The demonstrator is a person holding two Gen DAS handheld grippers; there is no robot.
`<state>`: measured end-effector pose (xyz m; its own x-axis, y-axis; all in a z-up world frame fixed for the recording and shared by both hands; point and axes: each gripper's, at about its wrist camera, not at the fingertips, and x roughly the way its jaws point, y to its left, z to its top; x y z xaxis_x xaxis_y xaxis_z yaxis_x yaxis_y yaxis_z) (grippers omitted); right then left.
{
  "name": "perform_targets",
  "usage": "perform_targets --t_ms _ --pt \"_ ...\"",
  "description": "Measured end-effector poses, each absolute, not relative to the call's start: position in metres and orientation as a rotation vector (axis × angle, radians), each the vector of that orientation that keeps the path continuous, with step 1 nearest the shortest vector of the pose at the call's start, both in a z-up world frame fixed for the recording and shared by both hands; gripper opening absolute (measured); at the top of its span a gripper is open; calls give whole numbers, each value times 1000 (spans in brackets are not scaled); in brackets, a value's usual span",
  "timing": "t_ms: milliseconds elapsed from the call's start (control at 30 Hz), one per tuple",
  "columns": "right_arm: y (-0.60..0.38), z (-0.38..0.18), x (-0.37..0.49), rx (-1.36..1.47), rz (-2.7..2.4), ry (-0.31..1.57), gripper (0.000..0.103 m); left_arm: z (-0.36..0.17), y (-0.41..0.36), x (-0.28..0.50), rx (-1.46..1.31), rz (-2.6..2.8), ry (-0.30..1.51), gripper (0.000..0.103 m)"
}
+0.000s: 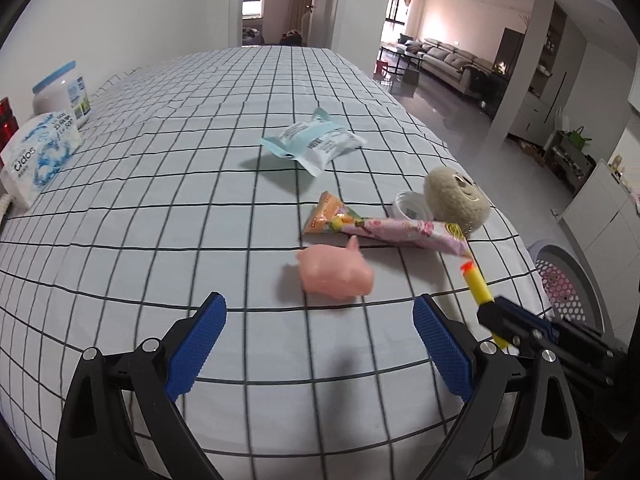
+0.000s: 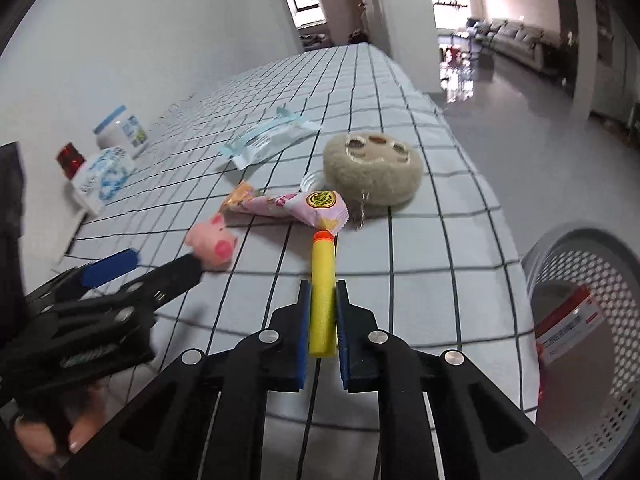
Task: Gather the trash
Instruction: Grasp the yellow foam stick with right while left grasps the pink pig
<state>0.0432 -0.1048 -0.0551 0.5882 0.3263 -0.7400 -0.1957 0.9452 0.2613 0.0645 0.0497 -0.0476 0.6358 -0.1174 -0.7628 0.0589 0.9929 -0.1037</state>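
Dart (image 2: 323, 296) orange-tipped, pointing forward, lengthwise.

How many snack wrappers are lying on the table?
2 visible. The blue-white wrapper lies farthest back, alone; the pink-orange wrapper lies nearer, between the pink pig toy and plush toy. More could be hidden.

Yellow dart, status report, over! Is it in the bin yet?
Right gripper shut on yellow dart, not binned. Left gripper open near pink pig. Bin at right, way clear.
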Motion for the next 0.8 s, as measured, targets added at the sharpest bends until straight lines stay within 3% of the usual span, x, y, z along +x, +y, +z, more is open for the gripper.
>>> perform_targets --t_ms 500,600,800 --pt "-131 -59 27 215 358 910 12 -60 33 93 -62 -51 891 90" --pt "-136 -61 25 230 352 909 12 -65 29 96 -46 -42 898 82" --pt "-137 -64 24 231 351 916 12 -71 33 98 -65 -61 920 54"
